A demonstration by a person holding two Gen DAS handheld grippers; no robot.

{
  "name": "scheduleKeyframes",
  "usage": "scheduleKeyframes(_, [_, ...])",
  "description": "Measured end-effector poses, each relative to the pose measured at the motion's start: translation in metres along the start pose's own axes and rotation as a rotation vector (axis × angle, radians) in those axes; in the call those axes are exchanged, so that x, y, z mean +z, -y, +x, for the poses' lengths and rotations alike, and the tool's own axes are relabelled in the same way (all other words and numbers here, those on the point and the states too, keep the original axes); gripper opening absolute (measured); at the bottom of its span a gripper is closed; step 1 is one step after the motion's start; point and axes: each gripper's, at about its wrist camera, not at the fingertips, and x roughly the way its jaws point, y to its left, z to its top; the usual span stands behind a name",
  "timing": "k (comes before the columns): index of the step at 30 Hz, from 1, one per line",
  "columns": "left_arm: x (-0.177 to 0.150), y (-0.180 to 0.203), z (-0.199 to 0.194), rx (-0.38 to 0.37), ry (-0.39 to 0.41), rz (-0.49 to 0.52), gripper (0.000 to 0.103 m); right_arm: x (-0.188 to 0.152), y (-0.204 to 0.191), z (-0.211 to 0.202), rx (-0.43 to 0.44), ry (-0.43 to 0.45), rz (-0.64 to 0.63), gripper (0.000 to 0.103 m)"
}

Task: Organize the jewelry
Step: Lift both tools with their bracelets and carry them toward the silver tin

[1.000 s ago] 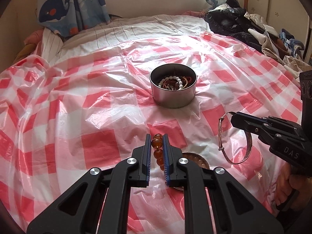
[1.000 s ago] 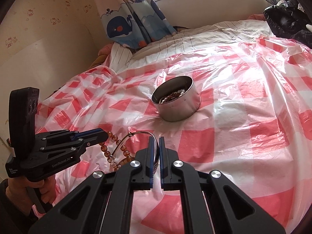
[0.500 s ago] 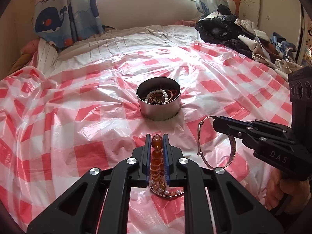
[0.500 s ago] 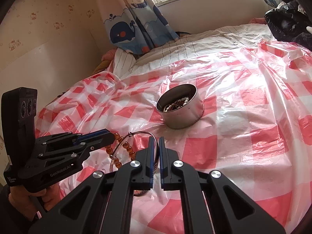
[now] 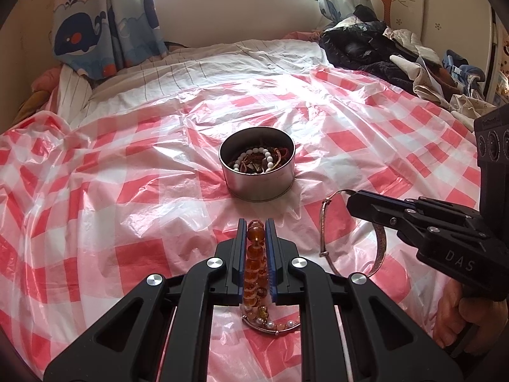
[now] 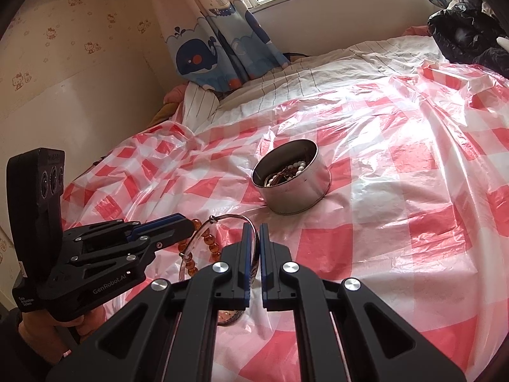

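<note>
Left gripper (image 5: 255,232) clamps amber bead bracelet (image 5: 254,264); right gripper (image 6: 253,242) pinches silver bangle (image 5: 324,222), both lower frame. Tin (image 5: 257,172) mid-frame holds several pieces; 2 left to drop.

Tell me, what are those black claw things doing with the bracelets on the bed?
A person is tidying jewelry with a gripper in each hand. The left gripper is shut on an amber bead bracelet, and the right gripper is shut on a thin silver bangle. Both are held up above the red checked plastic sheet, short of the round metal tin, which already holds other bracelets.
</note>
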Motion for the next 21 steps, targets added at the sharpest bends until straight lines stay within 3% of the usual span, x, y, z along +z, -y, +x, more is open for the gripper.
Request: scheduleKeyframes(21, [0.04, -0.004, 0.0, -0.013, 0.052, -0.016, 0.01, 0.035, -0.002, 0.004, -0.001, 0.045, -0.025, 0.006])
